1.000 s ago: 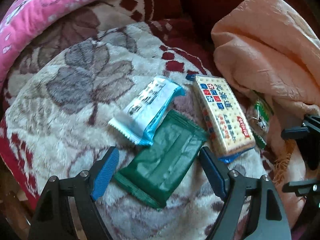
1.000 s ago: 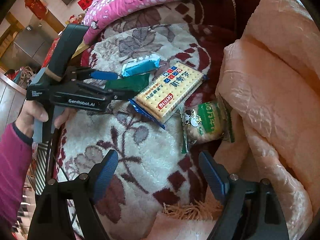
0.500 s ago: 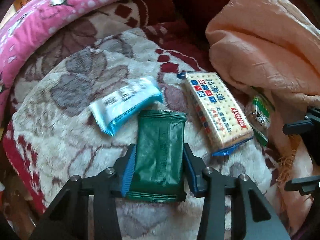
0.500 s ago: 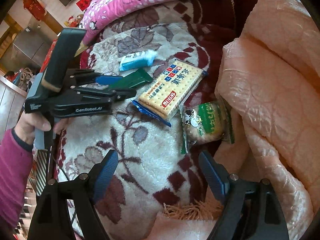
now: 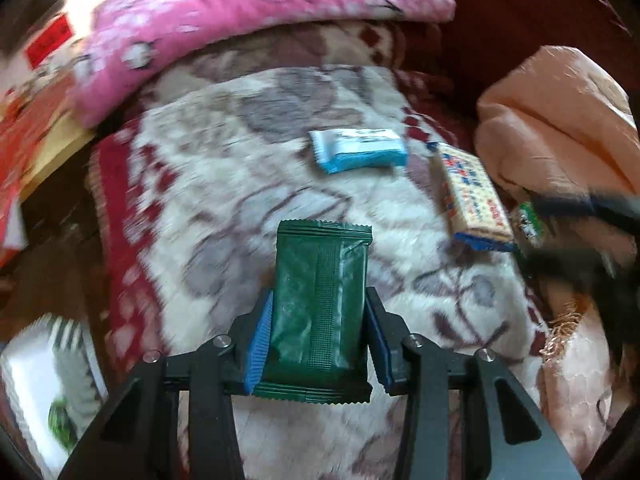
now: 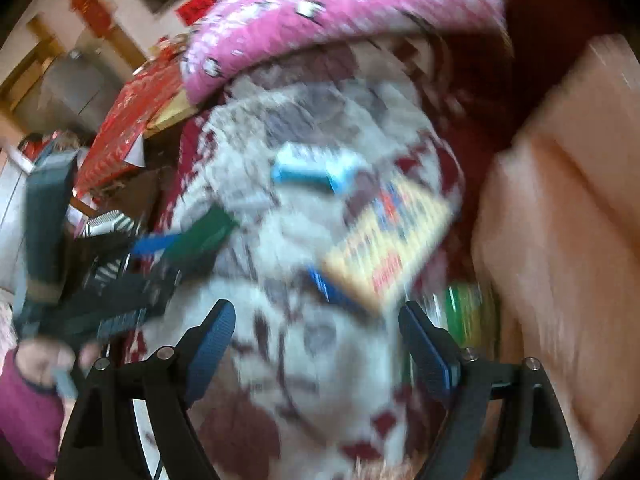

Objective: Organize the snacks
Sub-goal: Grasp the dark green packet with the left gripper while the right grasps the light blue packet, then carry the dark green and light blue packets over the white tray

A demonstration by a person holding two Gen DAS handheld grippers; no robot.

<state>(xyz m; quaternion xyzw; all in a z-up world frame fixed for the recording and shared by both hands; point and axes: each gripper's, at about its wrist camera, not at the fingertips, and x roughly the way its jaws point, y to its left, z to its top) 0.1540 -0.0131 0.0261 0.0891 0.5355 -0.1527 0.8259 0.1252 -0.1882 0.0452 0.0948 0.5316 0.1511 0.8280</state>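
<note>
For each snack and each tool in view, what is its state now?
left tool: shut on the green packet
green packet: gripped by its sides, sealed
blue-and-white packet: lying flat on the blanket, free
cracker pack: lying on the blanket, free
right tool: open, holding nothing

Floral plush blanket (image 5: 224, 200), pink dotted cushion (image 5: 256, 12), peach quilt (image 5: 560, 128), red box (image 6: 132, 120)
</note>
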